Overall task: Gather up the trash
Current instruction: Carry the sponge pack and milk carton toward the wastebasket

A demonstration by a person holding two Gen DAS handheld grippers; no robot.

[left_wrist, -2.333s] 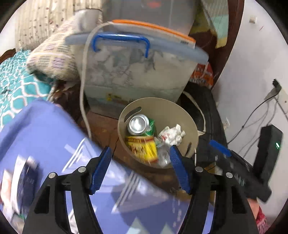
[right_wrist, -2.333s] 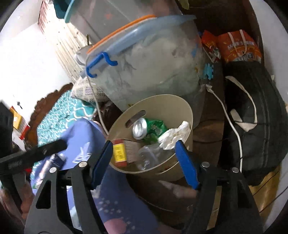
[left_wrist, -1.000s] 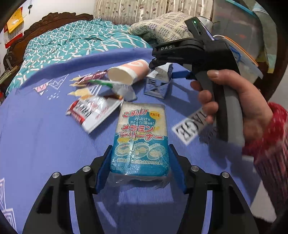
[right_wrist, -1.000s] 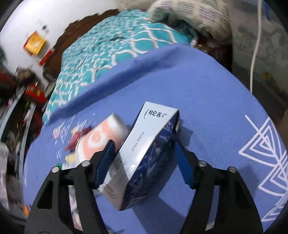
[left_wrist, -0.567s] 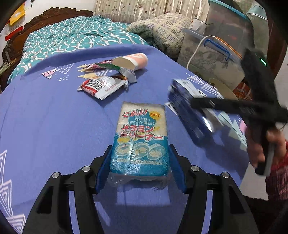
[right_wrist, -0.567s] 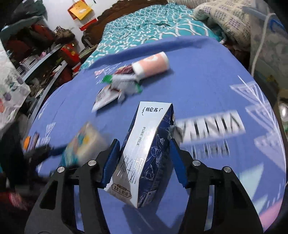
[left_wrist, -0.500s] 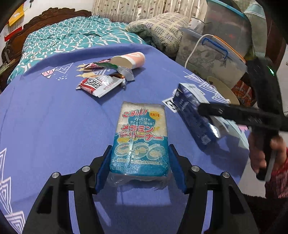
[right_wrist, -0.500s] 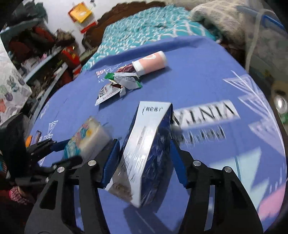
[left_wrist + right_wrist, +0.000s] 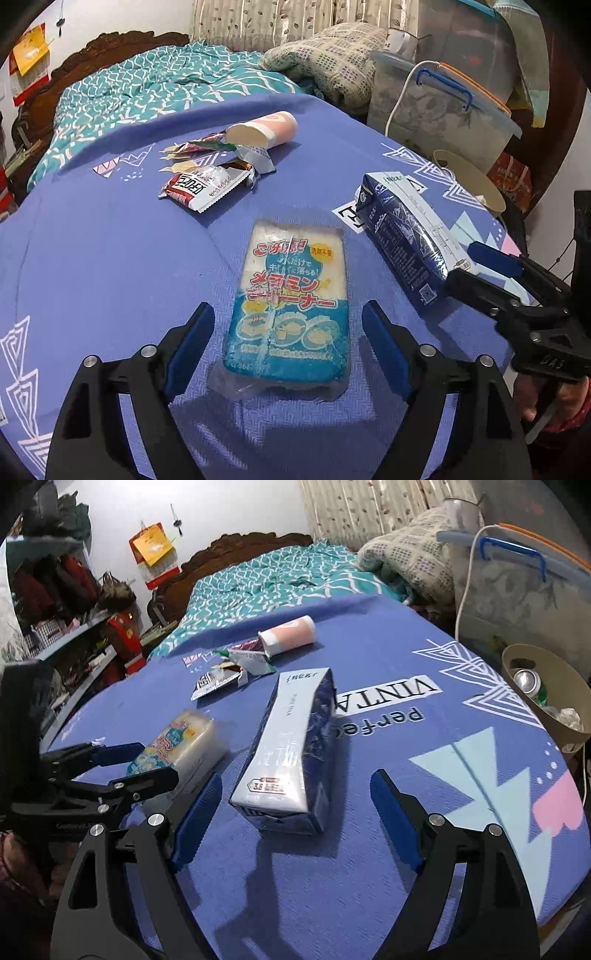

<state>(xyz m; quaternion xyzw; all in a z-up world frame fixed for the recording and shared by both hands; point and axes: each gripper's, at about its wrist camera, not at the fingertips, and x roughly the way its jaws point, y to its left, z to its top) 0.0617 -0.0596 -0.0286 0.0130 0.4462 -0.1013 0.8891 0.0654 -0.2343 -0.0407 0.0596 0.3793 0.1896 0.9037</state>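
A blue-and-white sponge packet (image 9: 291, 302) lies on the purple table cloth between the fingers of my open left gripper (image 9: 288, 343); gaps show on both sides. It also shows in the right wrist view (image 9: 181, 746). A dark blue milk carton (image 9: 291, 753) lies on its side between the fingers of my open right gripper (image 9: 295, 812), untouched. The carton also shows in the left wrist view (image 9: 402, 236). A beige trash bin (image 9: 546, 701) with a can and crumpled paper stands beyond the table's right edge.
Snack wrappers (image 9: 203, 181) and a tipped pink paper cup (image 9: 266, 129) lie farther back on the table. Clear storage boxes (image 9: 443, 107) stand behind the bin. A bed with teal bedding (image 9: 147, 85) is beyond the table.
Both grippers have opened. The sponge packet and the milk carton, gripped half a second ago, now lie free on the cloth. The right gripper has lowered the carton beside the packet.
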